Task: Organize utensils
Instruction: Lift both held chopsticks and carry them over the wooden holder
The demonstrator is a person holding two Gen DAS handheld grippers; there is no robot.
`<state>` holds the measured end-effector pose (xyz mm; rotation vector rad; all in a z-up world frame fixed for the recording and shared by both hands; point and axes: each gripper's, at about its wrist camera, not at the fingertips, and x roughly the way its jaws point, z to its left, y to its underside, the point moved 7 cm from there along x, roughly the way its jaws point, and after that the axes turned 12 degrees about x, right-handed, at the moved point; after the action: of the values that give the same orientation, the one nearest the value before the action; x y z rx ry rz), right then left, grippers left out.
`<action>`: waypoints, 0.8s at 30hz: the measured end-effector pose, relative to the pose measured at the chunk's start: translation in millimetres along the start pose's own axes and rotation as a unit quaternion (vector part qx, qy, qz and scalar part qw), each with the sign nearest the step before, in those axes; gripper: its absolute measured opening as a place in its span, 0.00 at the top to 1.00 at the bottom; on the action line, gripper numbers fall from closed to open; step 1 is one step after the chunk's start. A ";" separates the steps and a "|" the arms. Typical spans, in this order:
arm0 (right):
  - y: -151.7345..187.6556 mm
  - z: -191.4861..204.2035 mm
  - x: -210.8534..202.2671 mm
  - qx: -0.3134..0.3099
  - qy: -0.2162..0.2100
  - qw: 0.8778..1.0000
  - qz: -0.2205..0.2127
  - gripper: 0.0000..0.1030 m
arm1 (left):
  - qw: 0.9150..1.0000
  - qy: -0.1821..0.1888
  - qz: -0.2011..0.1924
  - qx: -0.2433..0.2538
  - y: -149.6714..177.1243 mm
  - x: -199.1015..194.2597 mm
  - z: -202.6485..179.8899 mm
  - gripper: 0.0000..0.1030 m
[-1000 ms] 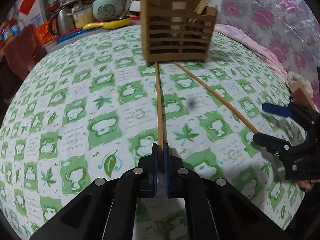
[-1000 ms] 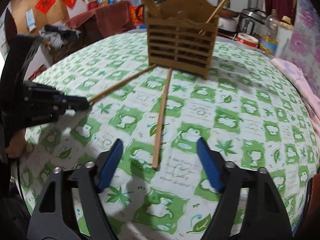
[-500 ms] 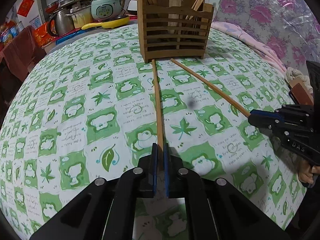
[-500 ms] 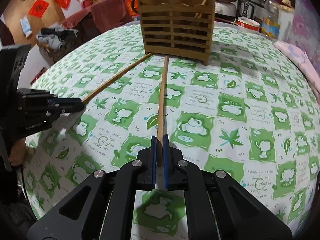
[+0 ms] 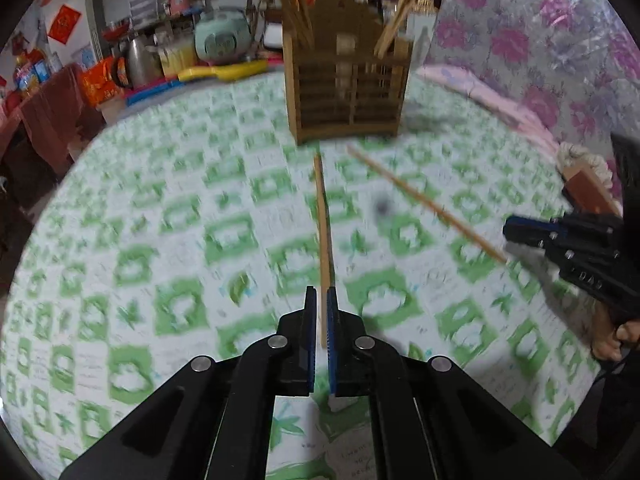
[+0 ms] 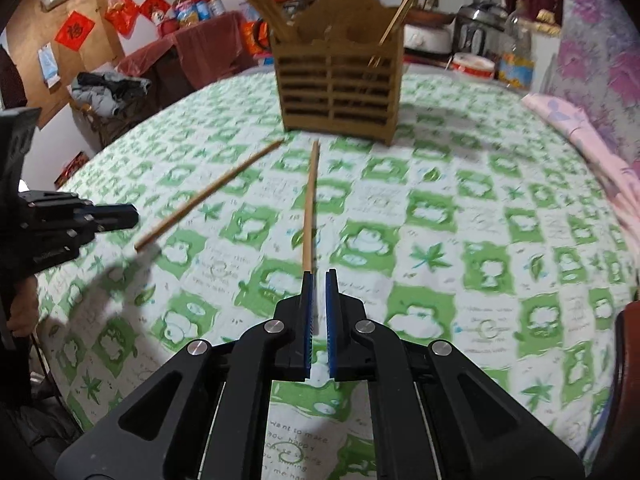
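Right gripper (image 6: pixel 318 280) fingers, apart a second ago, now clamp a chopstick (image 6: pixel 310 208) before the holder (image 6: pixel 336 88). Left gripper (image 5: pixel 322 300) stays clamped on the other chopstick (image 5: pixel 323 232). Both sticks look ready to lift toward the holder.

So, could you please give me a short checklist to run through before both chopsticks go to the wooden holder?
1. Left hand-held gripper shut on its chopstick: ok.
2. Right hand-held gripper shut on its chopstick: ok.
3. Both chopsticks point toward the wooden holder: ok.
4. Holder upright on the tablecloth: ok.
5. Free room in the compartments: cannot tell.
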<state>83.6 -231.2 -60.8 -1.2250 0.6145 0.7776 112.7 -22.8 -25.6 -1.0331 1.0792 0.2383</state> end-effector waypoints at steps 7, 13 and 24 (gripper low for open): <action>-1.3 -1.4 -4.6 0.004 -0.015 1.000 -0.004 0.54 | 1.000 0.001 -0.011 0.007 -15.1 -8.8 -3.1 0.81; 8.4 3.0 10.8 -0.018 0.010 1.000 0.022 0.59 | 0.999 0.020 0.031 -0.007 9.9 23.5 -7.7 0.67; 13.2 5.7 4.0 -0.017 0.014 0.999 0.031 0.94 | 0.999 0.008 0.030 0.018 11.7 20.0 -13.5 0.94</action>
<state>75.5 -223.0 -70.3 -1.2545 0.6660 0.8264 107.2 -33.2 -49.7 -0.9721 1.1255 0.2583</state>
